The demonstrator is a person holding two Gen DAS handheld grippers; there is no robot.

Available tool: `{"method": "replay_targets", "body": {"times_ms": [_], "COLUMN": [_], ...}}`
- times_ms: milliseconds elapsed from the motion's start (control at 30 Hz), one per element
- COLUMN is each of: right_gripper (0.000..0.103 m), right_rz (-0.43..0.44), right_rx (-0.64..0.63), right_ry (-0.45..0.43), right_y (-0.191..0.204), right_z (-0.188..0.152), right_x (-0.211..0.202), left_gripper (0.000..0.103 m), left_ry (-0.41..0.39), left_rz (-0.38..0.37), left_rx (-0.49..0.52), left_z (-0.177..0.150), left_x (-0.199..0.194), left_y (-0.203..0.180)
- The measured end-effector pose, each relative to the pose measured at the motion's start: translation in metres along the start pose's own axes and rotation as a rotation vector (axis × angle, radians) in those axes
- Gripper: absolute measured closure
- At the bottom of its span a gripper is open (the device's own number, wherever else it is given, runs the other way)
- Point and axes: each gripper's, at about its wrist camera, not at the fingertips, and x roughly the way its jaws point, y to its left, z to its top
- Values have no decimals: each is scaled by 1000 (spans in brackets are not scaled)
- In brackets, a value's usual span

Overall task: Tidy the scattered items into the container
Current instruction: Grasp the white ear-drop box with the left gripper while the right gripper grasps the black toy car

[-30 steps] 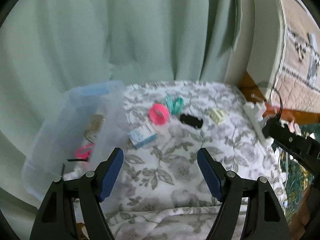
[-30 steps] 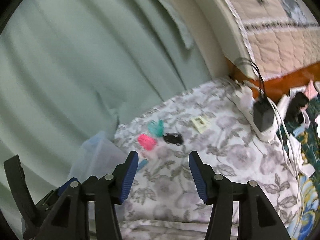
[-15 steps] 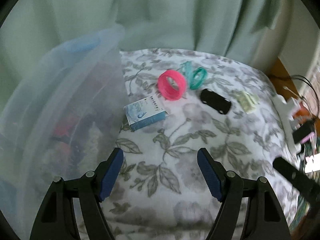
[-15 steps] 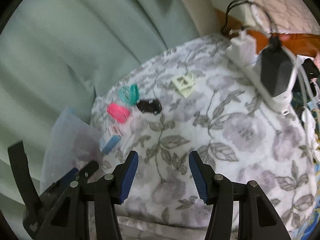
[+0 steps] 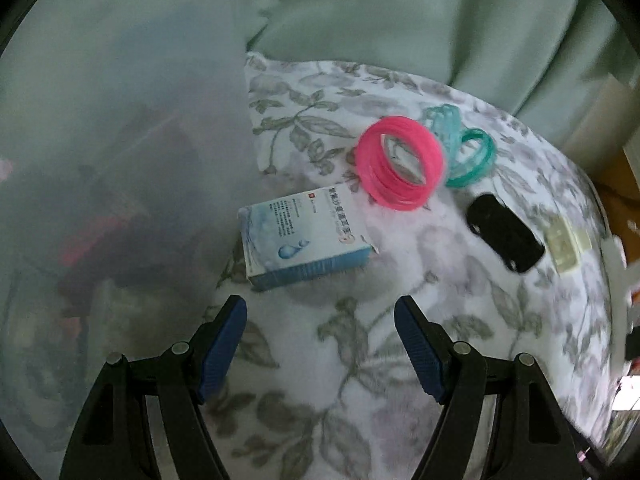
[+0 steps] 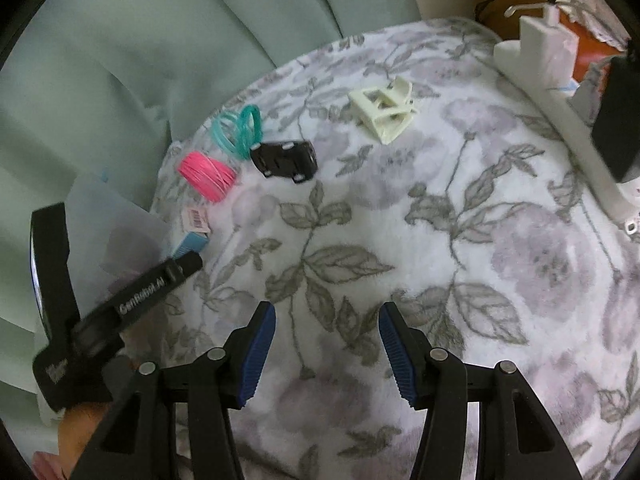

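Both tongs gape empty: left tongs (image 5: pixel 320 320) near the box (image 5: pixel 306 236), whose loose flap could snag; right tongs (image 6: pixel 327 328) over bare blanket (image 6: pixel 460 240).

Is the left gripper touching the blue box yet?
Apart. In the left wrist view, the left gripper has its jaws open and empty, with a strip of flowered blanket showing between its fingertips and the blue box.
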Motion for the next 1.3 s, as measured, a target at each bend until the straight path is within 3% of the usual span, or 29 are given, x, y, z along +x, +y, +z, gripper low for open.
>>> {"method": "replay_targets", "body": {"times_ms": [367,700,1033,1133,1200,1300], "right_gripper": [42,42,42,42,44,62], "right_rz": [0,-60,-120,-117,-110,-94], "right_rx": [-94,-172,-313,-311,-308,-302], "right_ry": [21,-9,-44,-45,-50,-52], "right_y": [19,24,45,46,47,47], "right_z": [18,63,101,106,108,106], "right_x": [24,47,76,82,83,82], "left_gripper": [26,24,24,28,36,47], "left_ry": [-8,-19,-30,-41,-47,-56], "left_rz": [20,88,73,65,62,53], "left_rx": [-141,-86,-72,-76,-75,-73], "left_z": [14,20,24,24,25,27], "left_x": [20,33,30,28,27,24], "left_y": [4,-7,-5,-2,0,3]}}
